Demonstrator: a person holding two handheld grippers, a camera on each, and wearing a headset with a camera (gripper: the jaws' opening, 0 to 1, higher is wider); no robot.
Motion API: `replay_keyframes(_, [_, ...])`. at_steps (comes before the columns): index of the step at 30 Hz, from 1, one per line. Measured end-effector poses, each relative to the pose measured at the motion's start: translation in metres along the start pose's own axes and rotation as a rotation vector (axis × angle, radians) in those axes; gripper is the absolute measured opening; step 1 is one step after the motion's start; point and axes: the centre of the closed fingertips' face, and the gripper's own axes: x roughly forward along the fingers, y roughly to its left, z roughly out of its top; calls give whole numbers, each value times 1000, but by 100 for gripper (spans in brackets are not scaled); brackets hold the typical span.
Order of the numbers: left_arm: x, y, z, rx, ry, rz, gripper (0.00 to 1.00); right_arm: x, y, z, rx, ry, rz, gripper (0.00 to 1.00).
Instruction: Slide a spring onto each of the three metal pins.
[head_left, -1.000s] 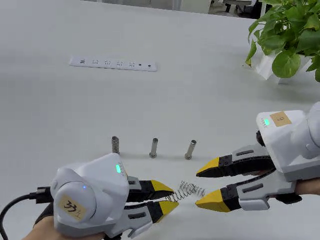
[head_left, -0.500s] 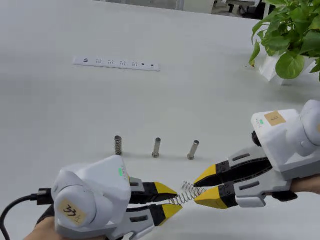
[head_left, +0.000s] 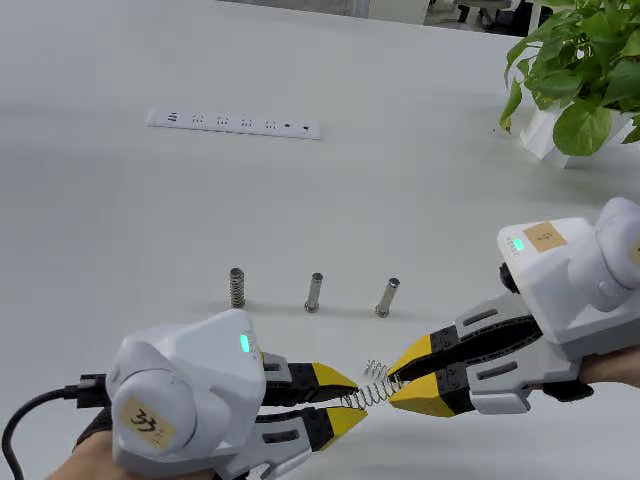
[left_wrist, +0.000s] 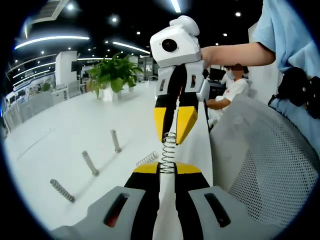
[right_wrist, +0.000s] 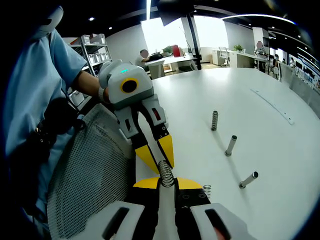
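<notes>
Three slim metal pins stand in a row on the smooth white tabletop (head_left: 450, 200). The left pin (head_left: 237, 288) stands upright and wears a fitted spring (left_wrist: 62, 190) as a ribbed sleeve. The middle pin (head_left: 314, 292) and the right pin (head_left: 387, 297) are bare, polished cylinders, the right one leaning to the right. A held spring (head_left: 372, 390), a thin wire coil of open turns, bridges the two grippers above the table, nearer the person than the pins. In the head view its long axis runs roughly level, from lower left up to the right, with a slight bow. The left gripper (head_left: 352, 398), white-shelled with black jaws and yellow wedge tips, pinches the coil's left end. The right gripper (head_left: 397, 378), built the same, is clamped on the coil's right end, so the tips face each other along the coil. In each gripper view the coil rises straight out from between that gripper's own closed tips toward the other gripper. A loose spring (left_wrist: 147, 159) lies on its side on the table just below the grippers. A flat white power strip (head_left: 233, 124) lies far beyond the pins, and a leafy green potted plant (head_left: 580, 60) stands at the far right.
</notes>
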Motion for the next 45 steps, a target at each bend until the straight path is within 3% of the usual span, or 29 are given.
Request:
replay_keyframes(11, [5, 1, 1, 10, 18, 5, 6, -3, 2, 9, -137, 86, -59, 7])
replay_keyframes(19, [9, 0, 3, 8, 18, -1, 6, -3, 4, 15, -204, 130, -69, 7])
replay_keyframes(39, [11, 0, 6, 17, 8, 3, 6, -5, 3, 17, -273, 195, -70, 7])
replay_keyframes(45, [13, -1, 8, 19, 4, -2, 6, -7, 2, 15, -297, 231, -66, 20])
